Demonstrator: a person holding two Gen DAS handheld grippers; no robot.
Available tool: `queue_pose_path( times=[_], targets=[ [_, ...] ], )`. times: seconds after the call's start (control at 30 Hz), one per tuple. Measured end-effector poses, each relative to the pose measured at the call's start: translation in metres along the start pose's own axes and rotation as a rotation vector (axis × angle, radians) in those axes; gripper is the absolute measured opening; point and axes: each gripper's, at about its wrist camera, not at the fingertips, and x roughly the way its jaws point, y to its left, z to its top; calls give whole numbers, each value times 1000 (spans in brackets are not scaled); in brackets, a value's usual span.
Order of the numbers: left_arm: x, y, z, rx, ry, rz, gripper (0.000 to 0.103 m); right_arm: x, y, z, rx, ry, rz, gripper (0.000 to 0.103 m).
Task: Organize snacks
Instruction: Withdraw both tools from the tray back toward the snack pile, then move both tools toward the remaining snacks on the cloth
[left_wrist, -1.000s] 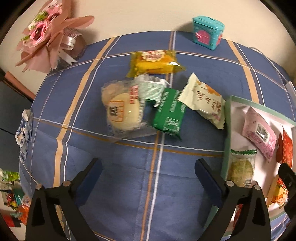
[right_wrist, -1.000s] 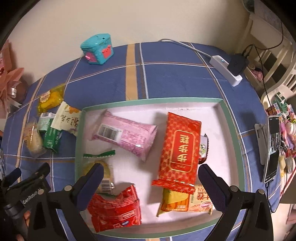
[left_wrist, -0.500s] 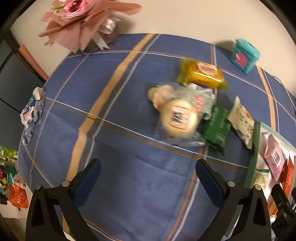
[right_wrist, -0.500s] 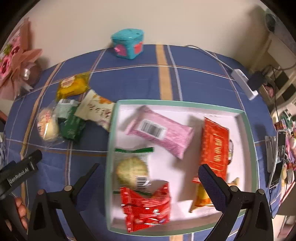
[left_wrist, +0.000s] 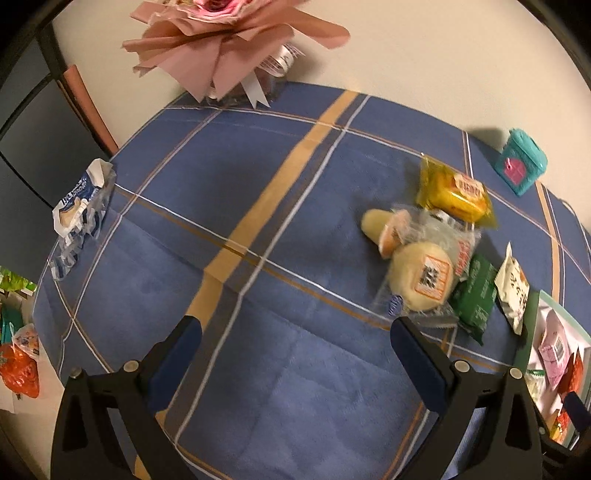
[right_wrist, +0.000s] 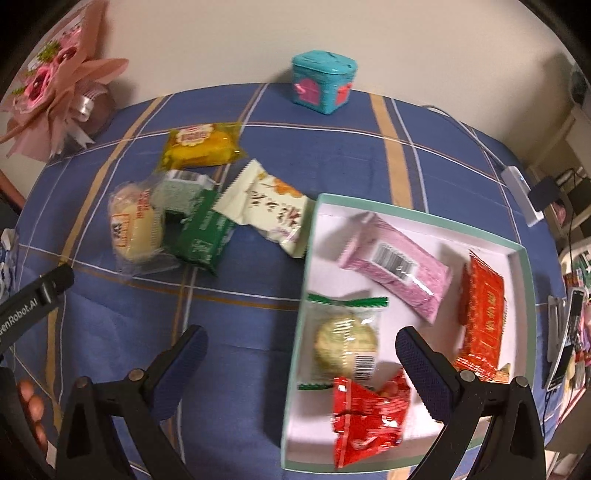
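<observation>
Left gripper (left_wrist: 295, 339) swung left off snacks, both grippers wide apart, empty

"enRobot.AI" on left gripper body (right_wrist: 35, 301).

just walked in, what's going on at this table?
A person is sorting snacks with a handheld gripper in each hand. Both the left gripper and the right gripper are open and empty, hovering above the blue plaid tablecloth. The tray holds a pink packet, a green-edged round biscuit and red packs. A cluster still lies loose on the cloth beside it: yellow packet, clear-wrapped bun, dark green packet and cream packet.
</observation>
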Motion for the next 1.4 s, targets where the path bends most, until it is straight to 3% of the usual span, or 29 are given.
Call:
queue_pose_path(
  times=[0.4, 0.83, 1.4],
  targets=[
    [9, 14, 8, -29, 21, -33, 102, 9, 27, 4, -49, 0, 8, 103],
    [15, -10, 25, -62, 39, -197, 102, 19, 23, 27, -5, -21, 60, 103],
    [29, -27, 39, -67, 46, -240, 102, 36, 31, 42, 22, -40, 119, 103]
  ],
)
